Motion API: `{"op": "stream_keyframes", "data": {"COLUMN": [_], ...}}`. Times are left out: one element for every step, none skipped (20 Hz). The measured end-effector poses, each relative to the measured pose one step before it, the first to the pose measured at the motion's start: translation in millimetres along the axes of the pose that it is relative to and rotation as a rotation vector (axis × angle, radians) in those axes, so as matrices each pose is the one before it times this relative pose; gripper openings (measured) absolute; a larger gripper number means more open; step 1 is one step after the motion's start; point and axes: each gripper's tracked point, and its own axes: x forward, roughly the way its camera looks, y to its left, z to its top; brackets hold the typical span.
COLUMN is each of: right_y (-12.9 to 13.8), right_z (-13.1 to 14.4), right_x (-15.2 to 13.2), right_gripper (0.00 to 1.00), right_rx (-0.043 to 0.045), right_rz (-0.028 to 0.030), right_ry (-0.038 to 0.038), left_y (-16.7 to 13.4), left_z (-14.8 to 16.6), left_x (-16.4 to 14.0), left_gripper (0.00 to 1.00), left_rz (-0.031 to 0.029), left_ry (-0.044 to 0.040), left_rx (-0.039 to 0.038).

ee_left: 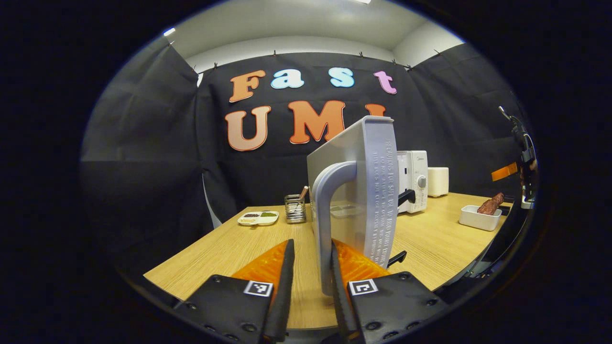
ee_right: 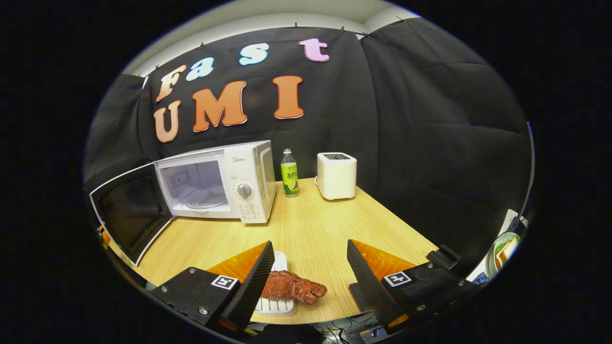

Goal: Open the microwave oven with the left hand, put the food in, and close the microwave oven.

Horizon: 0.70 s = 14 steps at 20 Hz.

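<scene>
The white microwave (ee_right: 215, 181) stands at the back left of the wooden table (ee_right: 315, 224), its door (ee_right: 129, 210) swung wide open and the cavity bare. In the left gripper view the door (ee_left: 354, 181) is seen edge-on, and its grey handle (ee_left: 327, 224) runs down between the fingers of my left gripper (ee_left: 312, 243). The jaws are open; the handle lies by the right finger with a gap to the left one. A brown piece of meat (ee_right: 291, 286) lies in a white dish (ee_right: 275, 306) by the left finger of my open right gripper (ee_right: 311, 246). The same dish (ee_left: 480, 217) sits at the table's right edge.
A green bottle (ee_right: 289, 178) and a white toaster (ee_right: 336, 181) stand right of the microwave. A wire utensil holder (ee_left: 295, 209) and a divided plate (ee_left: 258, 218) sit beyond the door on the left. The table's front edge is close under both grippers.
</scene>
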Motion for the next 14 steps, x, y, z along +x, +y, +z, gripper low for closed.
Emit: {"op": "stream_keyframes", "data": {"right_y": [-2.92, -3.20, -2.82, -3.20, -4.56, -4.76, -1.05, 0.10, 1.19, 1.80, 3.34, 2.84, 2.88, 2.09], "right_z": [-2.25, -3.43, -3.31, -4.84, -5.47, -4.92, -5.57, -6.33, -6.24, -5.72, -5.05, -4.08, -3.59, -3.82], "right_x": [-0.49, -0.77, -0.50, -2.12, -1.01, 0.28, -0.06, -0.66, 0.88, 0.93, 0.95, 1.55, 0.96, -0.62], "right_gripper": [0.95, 0.95, 0.95, 0.95, 0.95, 0.95, 0.95, 0.95, 0.95, 0.95, 0.95, 0.95, 0.95, 0.93], "right_rx": [0.01570, 0.01274, 0.00340, -0.00146, 0.00232, 0.01652, 0.02232, 0.02300, 0.02237, 0.02076, 0.01848, 0.01460, 0.01298, 0.01645], "right_rz": [-0.00475, -0.00534, -0.00113, 0.00046, -0.00007, -0.00038, 0.00870, 0.01184, 0.01426, 0.01731, 0.02496, 0.01832, 0.01702, 0.01631], "right_ry": [0.00403, 0.00528, 0.00525, 0.00678, 0.01044, 0.01510, 0.01661, 0.01608, 0.01413, 0.01407, 0.01250, 0.00767, 0.00541, 0.00358], "left_y": [6.13, 3.18, 2.92, 2.94, 3.77, 0.48, 2.18, 4.93, 6.50, 7.32, 5.54, 5.69, 5.49, 8.59], "left_z": [-1.92, 0.53, -0.84, 0.07, 1.04, -1.40, -0.95, 0.78, -0.44, 1.08, 1.32, 2.50, 0.83, 2.88], "left_x": [1.22, -0.67, -0.53, -4.56, -1.54, -2.69, -5.67, -6.35, -5.18, -4.79, -3.70, -1.50, -2.53, -1.63], "left_gripper": [0.54, 0.63, 0.75, 0.86, 0.79, 0.79, 0.79, 0.81, 0.82, 0.83, 0.91, 0.91, 0.91, 0.91], "left_rz": [-0.00205, 0.00020, 0.00114, 0.00714, 0.00065, 0.00083, 0.00541, 0.01209, 0.02027, 0.02067, 0.01455, 0.01141, 0.01444, 0.02056], "left_ry": [0.01002, 0.00738, 0.00658, 0.00308, -0.00434, 0.00420, 0.00290, 0.00297, 0.00308, -0.00148, 0.00048, 0.00055, 0.00048, -0.00204], "left_rx": [-0.00591, -0.00676, 0.00282, 0.01542, 0.01434, 0.01582, 0.01977, 0.02282, 0.01656, 0.00875, -0.00137, -0.00607, -0.00637, -0.00320]}}
